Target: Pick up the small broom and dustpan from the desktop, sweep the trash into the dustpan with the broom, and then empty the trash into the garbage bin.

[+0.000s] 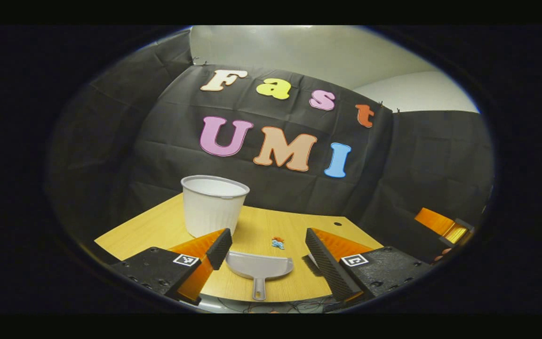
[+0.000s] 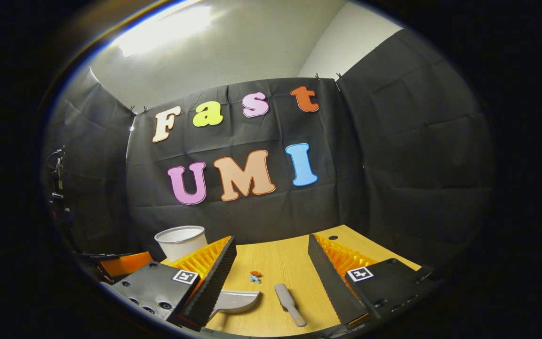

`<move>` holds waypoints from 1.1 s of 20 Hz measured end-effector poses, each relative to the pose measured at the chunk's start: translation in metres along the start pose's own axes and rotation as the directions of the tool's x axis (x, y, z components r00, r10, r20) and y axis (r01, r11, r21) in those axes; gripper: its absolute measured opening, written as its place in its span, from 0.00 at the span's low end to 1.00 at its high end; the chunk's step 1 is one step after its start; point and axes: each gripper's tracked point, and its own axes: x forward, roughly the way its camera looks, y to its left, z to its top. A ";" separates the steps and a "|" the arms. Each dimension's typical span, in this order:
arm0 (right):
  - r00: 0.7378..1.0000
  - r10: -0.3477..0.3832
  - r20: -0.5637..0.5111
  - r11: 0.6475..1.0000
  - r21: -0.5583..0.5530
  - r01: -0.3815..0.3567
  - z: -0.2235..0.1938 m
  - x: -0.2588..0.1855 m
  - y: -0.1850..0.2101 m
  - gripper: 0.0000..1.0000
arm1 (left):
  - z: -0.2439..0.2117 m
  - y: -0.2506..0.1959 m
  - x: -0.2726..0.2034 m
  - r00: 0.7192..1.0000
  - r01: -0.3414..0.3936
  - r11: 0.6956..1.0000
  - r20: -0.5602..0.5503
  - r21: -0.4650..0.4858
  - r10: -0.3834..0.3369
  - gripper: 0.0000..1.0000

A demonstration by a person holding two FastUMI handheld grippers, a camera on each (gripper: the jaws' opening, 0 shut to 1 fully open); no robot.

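two views. left gripper view: the left tool (image 1: 267, 249) hangs released above the counter's (image 1: 158, 226) near edge, the dustpan (image 1: 259, 267) flat between its fingers, the trash (image 1: 278, 243) just beyond, the garbage bin (image 1: 212, 205) toward the far left corner. right gripper view: the right tool (image 2: 271, 263) is released; its finger hides part of the dustpan; the broom (image 2: 290, 297) lies near the front edge, bristles hard to make out.

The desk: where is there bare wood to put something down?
Bare wood lies left of the bin, and right of the broom toward the small hole. It is crowded near the front edge: dustpan, trash and broom sit close together.
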 end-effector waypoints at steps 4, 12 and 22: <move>1.000 -0.007 -0.003 1.000 0.001 0.007 -0.002 -0.001 0.000 0.98 | -0.003 0.004 -0.001 1.000 -0.008 1.000 -0.008 -0.018 0.008 0.94; 1.000 -0.006 -0.021 1.000 -0.002 0.006 -0.007 -0.003 0.004 0.98 | -0.007 0.006 -0.004 1.000 -0.003 0.999 -0.022 -0.048 0.002 0.94; 0.999 -0.011 -0.034 1.000 0.006 0.011 -0.011 -0.005 0.004 0.98 | -0.011 0.006 -0.008 0.999 0.000 0.999 -0.037 -0.052 -0.002 0.92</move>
